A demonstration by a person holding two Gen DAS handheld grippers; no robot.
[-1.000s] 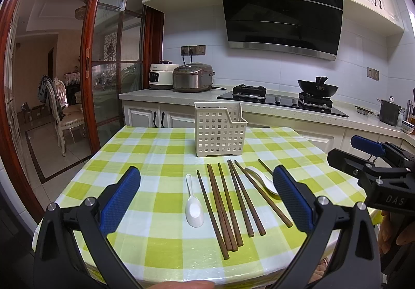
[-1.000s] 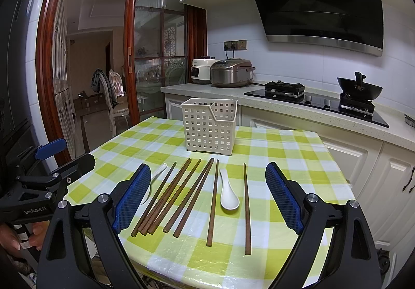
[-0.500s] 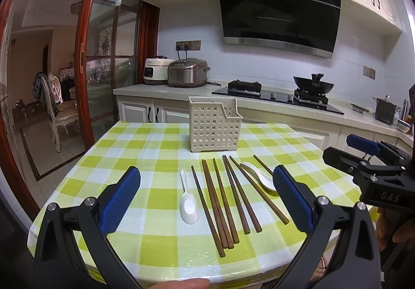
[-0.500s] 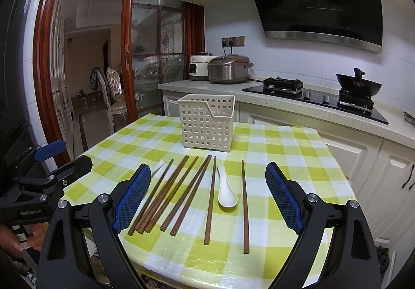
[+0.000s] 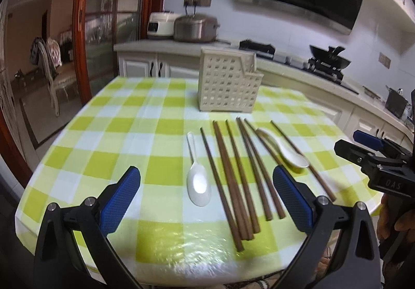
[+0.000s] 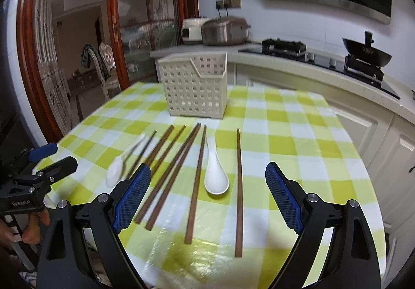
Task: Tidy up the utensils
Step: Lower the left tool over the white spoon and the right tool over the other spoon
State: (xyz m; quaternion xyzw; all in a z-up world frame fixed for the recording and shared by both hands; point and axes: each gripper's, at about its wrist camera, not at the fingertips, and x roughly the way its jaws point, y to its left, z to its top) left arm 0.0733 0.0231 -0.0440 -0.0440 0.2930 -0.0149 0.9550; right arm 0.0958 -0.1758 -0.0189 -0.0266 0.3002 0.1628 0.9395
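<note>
Chopsticks [image 6: 239, 190], eight; spoons [image 6: 215, 175], two; basket [image 6: 194, 86], one; both hand-held grippers [image 5: 206, 190] [image 6: 207, 195] open, empty.

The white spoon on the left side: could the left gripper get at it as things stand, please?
Probably yes: the left gripper is open, the white spoon lies flat between its fingers, apart from the nearest chopstick, with nothing over it.

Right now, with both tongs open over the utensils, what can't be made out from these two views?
- Inside of the basket: both views show only its perforated walls, so its contents are unknown.
- Left spoon: in the right wrist view, smeared by motion blur.
- Table's near edge: in the left wrist view, covered by the left tongs.
- Right tongs: empty.
</note>
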